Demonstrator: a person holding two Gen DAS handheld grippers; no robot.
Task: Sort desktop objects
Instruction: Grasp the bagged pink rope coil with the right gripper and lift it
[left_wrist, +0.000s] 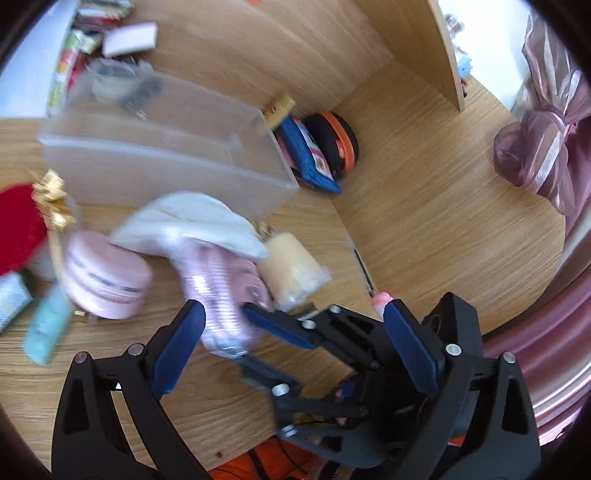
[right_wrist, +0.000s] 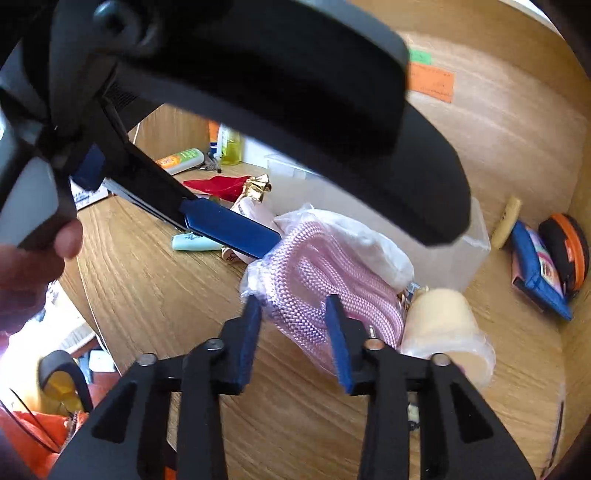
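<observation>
The pink braided cord in a clear plastic bag (right_wrist: 325, 291) lies on the wooden table (right_wrist: 155, 280), just in front of the frosted plastic box (left_wrist: 166, 147). The right tool (right_wrist: 295, 314) grips the near end of this bag between its blue fingers. The left tool (left_wrist: 291, 317) is wide open around the same bag, with one finger (right_wrist: 229, 229) beside it. A cream cylinder in wrap (left_wrist: 291, 269) touches the bag, and a pink round jar (left_wrist: 107, 277) stands near. Labels are too blurred to read. The left tool's black body hides much of the right wrist view.
</observation>
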